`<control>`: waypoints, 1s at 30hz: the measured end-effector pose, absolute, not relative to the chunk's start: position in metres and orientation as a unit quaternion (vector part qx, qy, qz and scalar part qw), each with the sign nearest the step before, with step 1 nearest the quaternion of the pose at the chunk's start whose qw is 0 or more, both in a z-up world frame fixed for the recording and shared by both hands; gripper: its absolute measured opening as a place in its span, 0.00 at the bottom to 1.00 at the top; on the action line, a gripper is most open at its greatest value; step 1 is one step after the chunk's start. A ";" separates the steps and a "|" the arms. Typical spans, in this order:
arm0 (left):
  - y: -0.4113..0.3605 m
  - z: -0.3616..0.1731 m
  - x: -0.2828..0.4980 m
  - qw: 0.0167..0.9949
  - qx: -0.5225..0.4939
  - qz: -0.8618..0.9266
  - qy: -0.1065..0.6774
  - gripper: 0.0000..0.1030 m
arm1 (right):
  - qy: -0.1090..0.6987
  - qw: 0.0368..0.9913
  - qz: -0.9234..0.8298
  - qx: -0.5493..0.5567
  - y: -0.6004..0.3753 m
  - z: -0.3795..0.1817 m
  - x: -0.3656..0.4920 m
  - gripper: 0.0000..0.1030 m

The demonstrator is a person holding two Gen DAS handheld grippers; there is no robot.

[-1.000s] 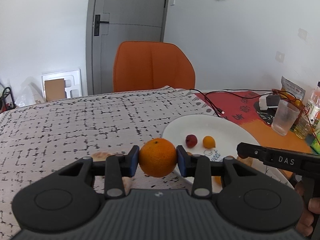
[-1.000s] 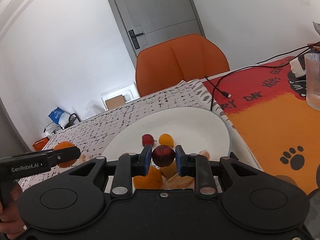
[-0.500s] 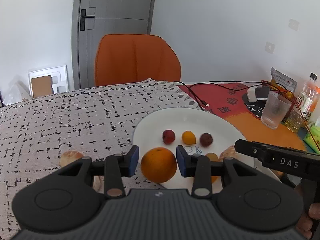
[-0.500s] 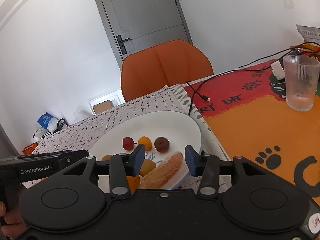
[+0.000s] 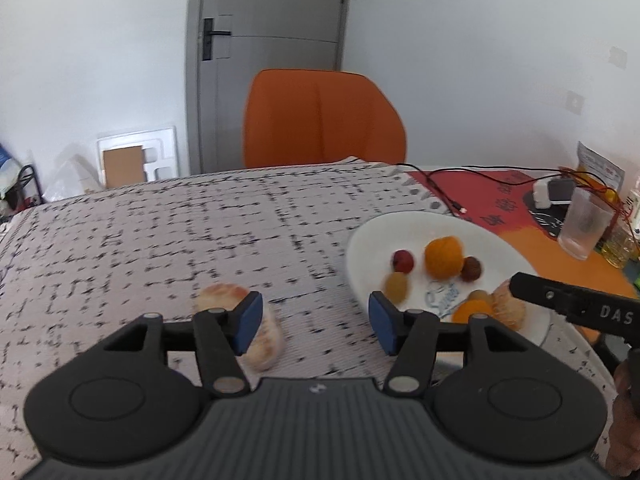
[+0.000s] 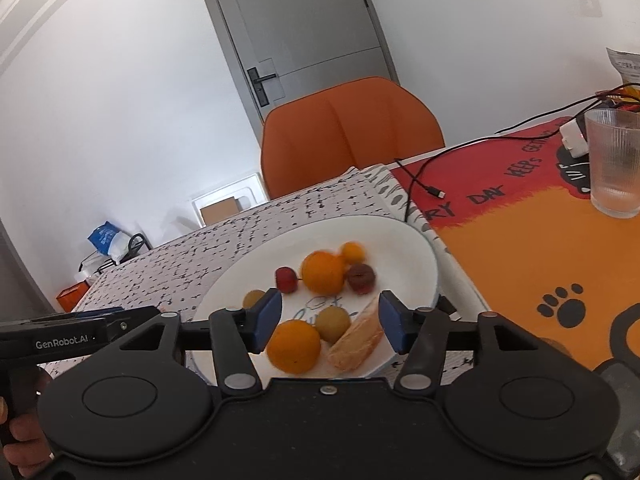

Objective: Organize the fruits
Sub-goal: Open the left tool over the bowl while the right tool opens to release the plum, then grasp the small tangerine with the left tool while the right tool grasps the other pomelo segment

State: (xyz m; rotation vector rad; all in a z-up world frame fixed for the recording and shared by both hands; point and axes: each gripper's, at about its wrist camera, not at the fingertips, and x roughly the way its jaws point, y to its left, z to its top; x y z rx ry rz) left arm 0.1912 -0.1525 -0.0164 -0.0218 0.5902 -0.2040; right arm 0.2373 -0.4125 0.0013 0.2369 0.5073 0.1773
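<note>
- White china: the plate (image 5: 362, 248) is the landmark, sitting on the checked cloth (image 5: 180, 232) that covers this end of the bench.
- On the plate lie a large orange (image 6: 322, 273), a second orange (image 6: 294, 346) nearer its front rim, a red fruit (image 6: 286, 279), a dark red one (image 6: 361, 278), a few small yellowish fruits and a peeled citrus segment (image 6: 356, 340).
- Off the plate, to its left on the cloth, lies a loose peeled segment (image 5: 260, 332), the only fruit I can see outside the plate; it looks blurred.
- The left hand-held gripper (image 5: 316, 322) hangs just left of the plate, its jaws opening with nothing between them.
- That loose segment sits beside and partly behind its left blue pad (image 5: 249, 322), so outside the gap, slightly left of the centre line.
- Its long axis seems to run roughly along the fingers, though blur makes that uncertain.
- The right hand-held gripper (image 6: 329, 326) is over the plate's front rim, jaws also opening; the near orange and the plate's own segment show in the gap, but neither pad presses them.
- My judgement: the left one is much nearer the stray segment, and a small shift left would bring it between the pads.
</note>
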 end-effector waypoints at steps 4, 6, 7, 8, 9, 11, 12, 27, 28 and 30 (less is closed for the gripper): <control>-0.137 -0.018 0.186 0.953 -0.014 -0.083 0.292 0.58 | 0.249 0.957 0.092 0.116 -0.406 0.002 0.237 0.64; -0.129 -0.018 0.183 0.953 -0.018 -0.074 0.292 0.59 | 0.248 0.957 0.094 0.116 -0.403 0.002 0.236 0.71; -0.126 -0.019 0.181 0.953 -0.020 -0.071 0.292 0.60 | 0.246 0.958 0.094 0.116 -0.401 0.003 0.235 0.77; -0.122 -0.019 0.180 0.954 -0.021 -0.068 0.292 0.63 | 0.245 0.958 0.095 0.117 -0.400 0.003 0.235 0.80; -0.118 -0.020 0.178 0.954 -0.021 -0.065 0.291 0.65 | 0.243 0.958 0.097 0.117 -0.398 0.003 0.234 0.85; -0.112 -0.021 0.174 0.955 -0.020 -0.057 0.290 0.69 | 0.241 0.958 0.101 0.117 -0.394 0.005 0.234 0.90; -0.109 -0.021 0.173 0.955 -0.020 -0.053 0.290 0.70 | 0.241 0.958 0.103 0.115 -0.391 0.005 0.234 0.94; -0.067 -0.034 0.169 0.955 -0.051 -0.017 0.291 0.72 | 0.249 0.955 0.143 0.079 -0.348 0.007 0.239 1.00; -0.065 -0.035 0.169 0.955 -0.053 -0.015 0.291 0.72 | 0.250 0.954 0.145 0.077 -0.345 0.007 0.240 1.00; -0.061 -0.037 0.170 0.955 -0.057 -0.014 0.292 0.71 | 0.250 0.954 0.147 0.069 -0.338 0.007 0.241 1.00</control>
